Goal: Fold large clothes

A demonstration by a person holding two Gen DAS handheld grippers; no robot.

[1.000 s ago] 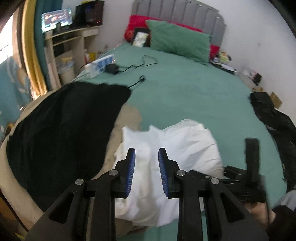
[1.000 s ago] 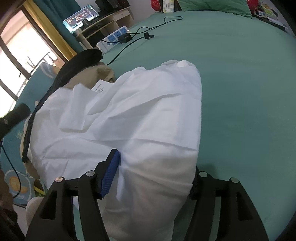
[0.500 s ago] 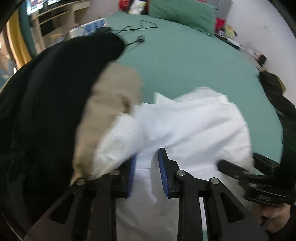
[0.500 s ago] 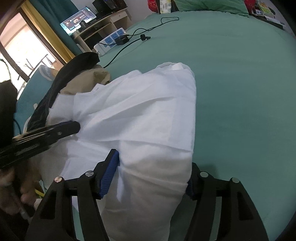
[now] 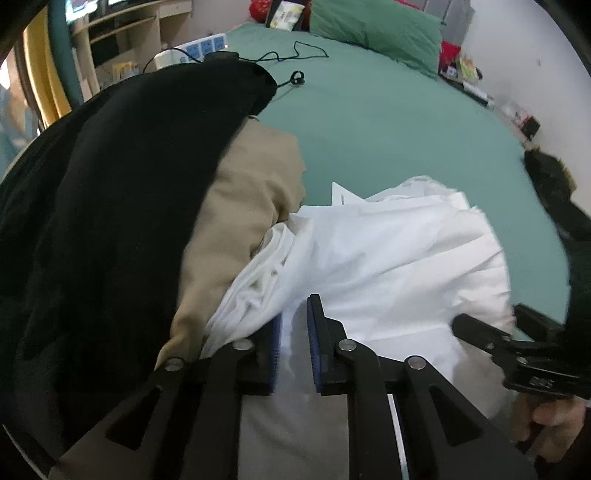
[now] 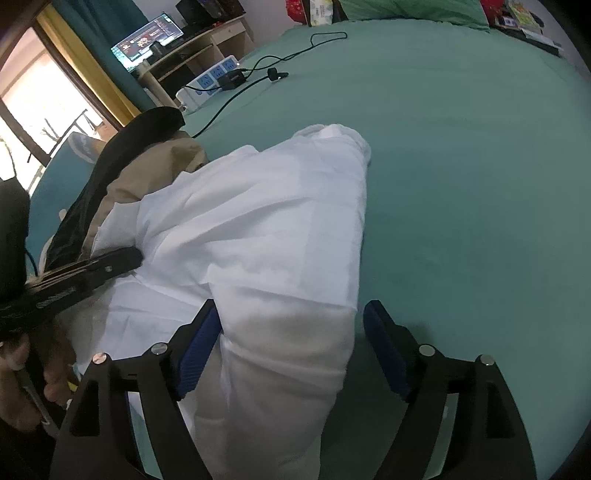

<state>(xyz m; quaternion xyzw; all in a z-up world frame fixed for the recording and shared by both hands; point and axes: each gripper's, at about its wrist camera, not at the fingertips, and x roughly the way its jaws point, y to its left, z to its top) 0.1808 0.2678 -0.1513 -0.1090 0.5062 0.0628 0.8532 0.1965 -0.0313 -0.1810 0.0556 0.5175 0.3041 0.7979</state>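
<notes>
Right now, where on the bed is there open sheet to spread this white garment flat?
Bare green sheet runs right of the white garment, up toward the green pillow. A narrower patch lies between the garment and the charger cable. The left side is crowded: the tan garment and black garment overlap there.

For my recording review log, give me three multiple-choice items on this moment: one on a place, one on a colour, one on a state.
1. Where does the tan garment lie?
A. Between the black garment and the white garment
B. On the pillow
C. On the floor

2. What colour is the bed sheet?
A. Grey
B. Green
C. Red

3. How does the right gripper stand?
A. Shut on a cable
B. Out of view
C. Open around a white fold

Answers: A, black to its left and white to its right; B, green all over; C, fingers wide apart beside the cloth.
</notes>
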